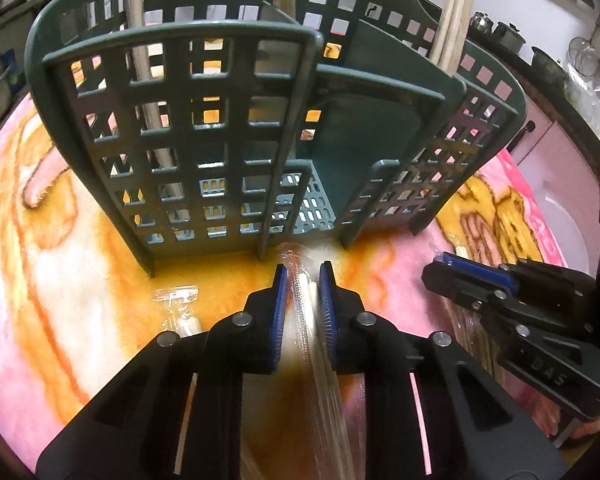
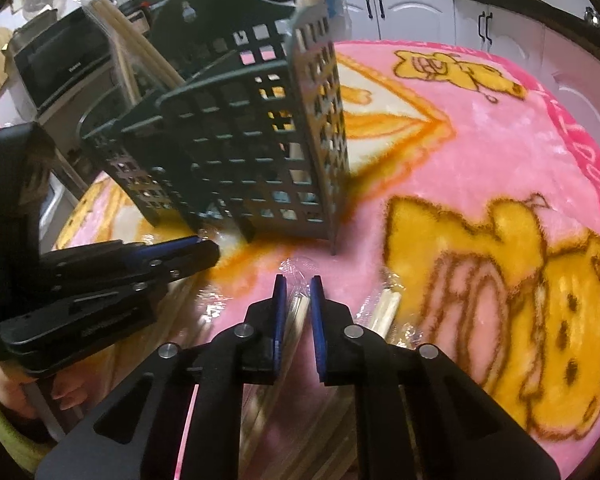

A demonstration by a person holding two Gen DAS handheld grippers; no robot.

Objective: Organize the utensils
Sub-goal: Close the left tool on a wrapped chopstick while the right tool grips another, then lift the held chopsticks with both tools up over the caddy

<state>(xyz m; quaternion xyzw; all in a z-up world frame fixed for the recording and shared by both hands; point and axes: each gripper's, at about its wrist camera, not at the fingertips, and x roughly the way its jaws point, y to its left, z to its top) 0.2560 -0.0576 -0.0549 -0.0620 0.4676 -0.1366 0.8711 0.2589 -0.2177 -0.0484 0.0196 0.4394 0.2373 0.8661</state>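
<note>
A dark green lattice utensil caddy (image 1: 220,120) (image 2: 260,140) stands upright on a pink blanket just beyond both grippers. Pale chopsticks (image 1: 456,12) and wooden handles (image 1: 140,40) stick up from its compartments. My left gripper (image 1: 303,270) sits at the caddy's foot, its blue pads shut on a plastic-wrapped pair of chopsticks (image 1: 306,312) that runs back between the fingers. My right gripper (image 2: 298,282) holds a second wrapped pair of chopsticks (image 2: 296,308) the same way, low over the blanket. Each gripper shows in the other's view: the right gripper (image 1: 440,264) and the left gripper (image 2: 206,246).
More wrapped chopsticks lie loose on the blanket (image 2: 480,152), one pair (image 2: 388,308) right of my right gripper and one (image 1: 188,322) left of my left. White cabinets (image 2: 420,12) and a cluttered counter run behind; a dark oven (image 2: 68,64) stands left.
</note>
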